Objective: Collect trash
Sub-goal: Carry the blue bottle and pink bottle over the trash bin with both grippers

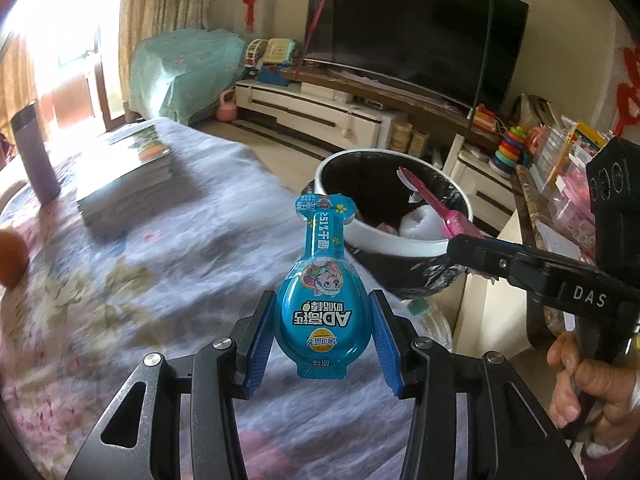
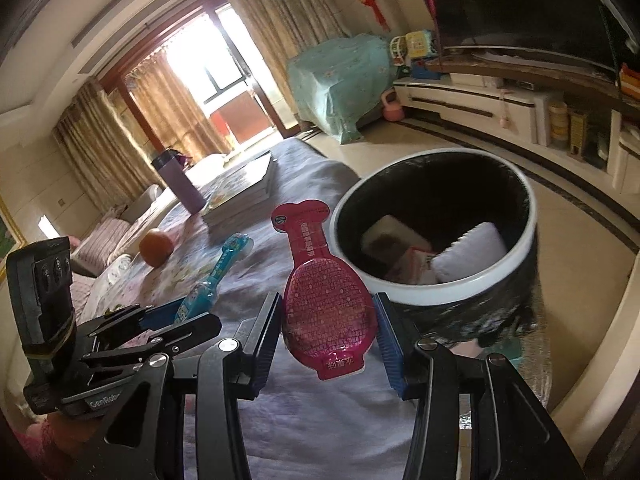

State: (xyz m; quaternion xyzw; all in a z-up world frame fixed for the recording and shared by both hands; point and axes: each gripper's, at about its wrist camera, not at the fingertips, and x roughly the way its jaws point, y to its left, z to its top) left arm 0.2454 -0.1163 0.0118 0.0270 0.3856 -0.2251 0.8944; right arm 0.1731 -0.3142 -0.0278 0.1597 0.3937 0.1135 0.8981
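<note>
Left wrist view: left hand-held gripper (image 1: 322,334) clamped on a blue wrapper (image 1: 322,300), long axis running straight ahead, tip aimed at the trash bin (image 1: 400,240) standing off the counter's (image 1: 160,260) far edge. Right hand-held gripper (image 1: 466,242) entered from the right, its pink wrapper (image 1: 436,206) already over the bin rim.

Right wrist view: right hand-held gripper (image 2: 330,334) closed on the pink wrapper (image 2: 326,300), bin (image 2: 460,284) just ahead to the right; nearer hand by judgement. Left hand-held gripper (image 2: 168,316) with the blue wrapper (image 2: 216,272) trailed, over the counter (image 2: 300,420).
</note>
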